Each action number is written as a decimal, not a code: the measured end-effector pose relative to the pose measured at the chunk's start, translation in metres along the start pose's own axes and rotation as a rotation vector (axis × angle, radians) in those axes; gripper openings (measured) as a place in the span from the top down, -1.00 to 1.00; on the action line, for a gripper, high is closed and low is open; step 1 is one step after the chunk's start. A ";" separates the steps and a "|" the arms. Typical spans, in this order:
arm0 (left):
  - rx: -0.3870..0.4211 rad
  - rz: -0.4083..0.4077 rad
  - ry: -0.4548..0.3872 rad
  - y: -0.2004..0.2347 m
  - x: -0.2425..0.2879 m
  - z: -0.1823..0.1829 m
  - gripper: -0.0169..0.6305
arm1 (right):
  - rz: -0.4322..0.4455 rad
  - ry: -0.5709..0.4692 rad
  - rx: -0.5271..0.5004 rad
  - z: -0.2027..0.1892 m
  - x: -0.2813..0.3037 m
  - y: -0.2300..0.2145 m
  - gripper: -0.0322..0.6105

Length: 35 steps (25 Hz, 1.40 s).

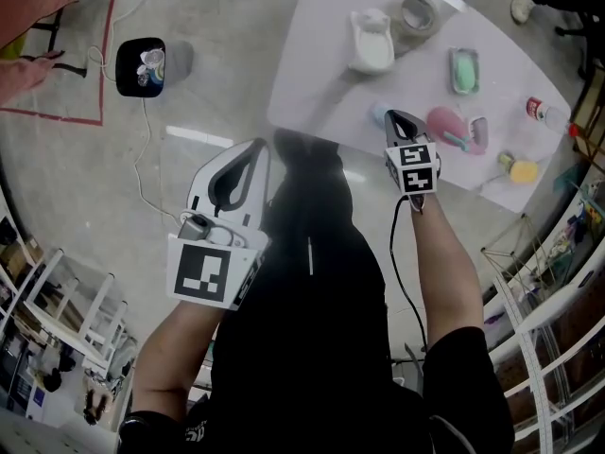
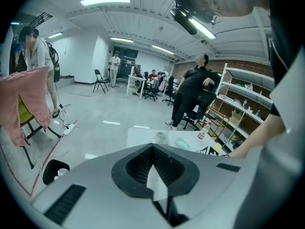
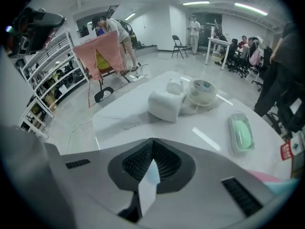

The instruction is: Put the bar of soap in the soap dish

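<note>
Task not yet begun, by look. Left tool (image 1: 253,151) closed, empty, off white table (image 1: 317,74). Right tool (image 1: 399,119) closed, empty, over near edge. Mint-green bar of soap (image 1: 463,70) lies in clear oblong tray mid-table; white plastic soap dish (image 1: 371,42) near left edge. Grasp and transfer remain.

the left gripper (image 1: 255,149) is held close in, pointing forward and down, jaws together with nothing between them. the right gripper (image 1: 397,119) reaches further out on a stretched bare forearm (image 1: 440,263), tilted steeply down, jaws likewise closed and empty.
</note>
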<state>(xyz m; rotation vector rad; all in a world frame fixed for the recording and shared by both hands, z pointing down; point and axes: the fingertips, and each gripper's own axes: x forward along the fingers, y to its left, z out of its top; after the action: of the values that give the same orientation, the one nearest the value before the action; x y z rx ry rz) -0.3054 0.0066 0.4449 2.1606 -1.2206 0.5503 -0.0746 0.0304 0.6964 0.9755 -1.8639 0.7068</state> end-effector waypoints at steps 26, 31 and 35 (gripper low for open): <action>-0.095 0.021 0.018 0.007 0.001 -0.014 0.92 | 0.039 0.396 -0.272 -0.054 0.047 -0.002 0.05; -0.112 0.032 0.020 0.011 -0.001 -0.021 0.92 | 0.047 0.393 -0.292 -0.056 0.054 -0.003 0.04; -0.104 0.036 0.024 0.012 -0.003 -0.024 0.92 | 0.074 0.416 -0.289 -0.059 0.054 -0.003 0.04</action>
<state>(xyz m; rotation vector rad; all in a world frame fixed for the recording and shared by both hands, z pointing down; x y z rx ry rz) -0.3190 0.0193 0.4644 2.0432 -1.2492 0.5148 -0.0613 0.0562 0.7708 0.5292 -1.5827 0.6082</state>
